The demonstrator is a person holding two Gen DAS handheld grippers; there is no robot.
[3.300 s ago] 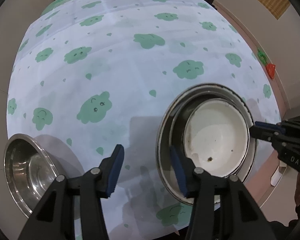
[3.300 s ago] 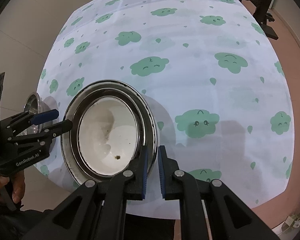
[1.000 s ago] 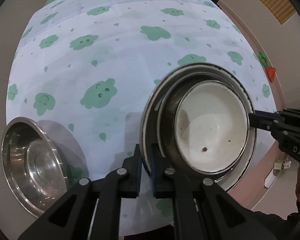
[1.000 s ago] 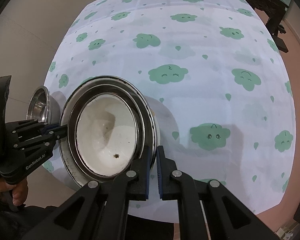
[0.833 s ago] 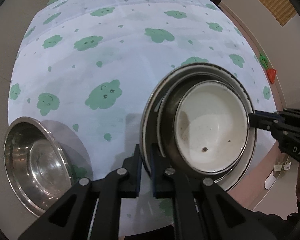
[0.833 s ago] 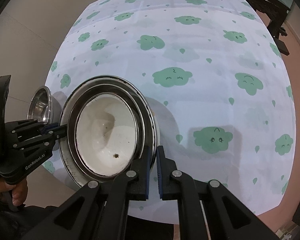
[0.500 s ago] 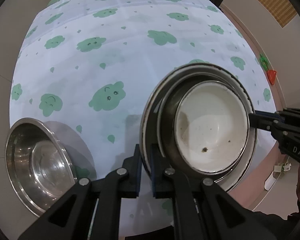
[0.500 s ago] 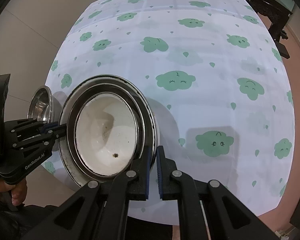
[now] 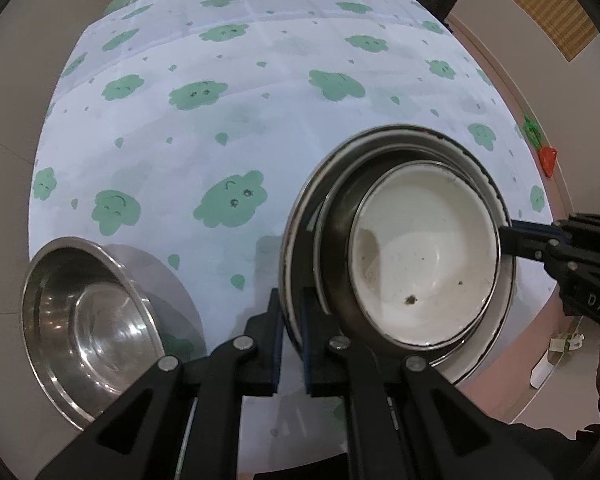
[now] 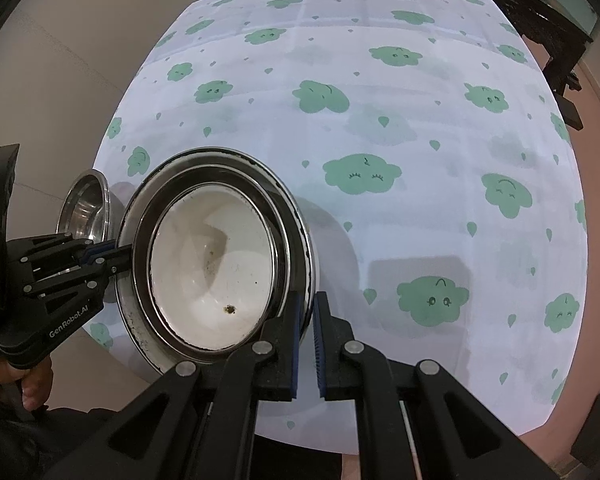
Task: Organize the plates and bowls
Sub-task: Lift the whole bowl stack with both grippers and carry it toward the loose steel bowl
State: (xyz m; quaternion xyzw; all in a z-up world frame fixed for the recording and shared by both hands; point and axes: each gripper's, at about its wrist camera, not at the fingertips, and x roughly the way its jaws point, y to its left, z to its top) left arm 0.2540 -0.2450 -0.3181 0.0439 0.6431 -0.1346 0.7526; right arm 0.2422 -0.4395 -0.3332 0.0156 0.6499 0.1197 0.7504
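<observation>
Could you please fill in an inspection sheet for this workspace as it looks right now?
Surface: round table under a white tablecloth printed with green clouds.
Job's things: nested stack, a white bowl with dark specks inside a metal bowl on a wide plate; a separate steel bowl at the table edge beside it.
Clutter: nothing seen on the cloth.
Grippers: left tool shut on the plate's rim; right tool shut on the opposite rim.
Cables: nothing seen.
Surroundings: dark wooden furniture beyond the table; an orange and green item on the floor.
</observation>
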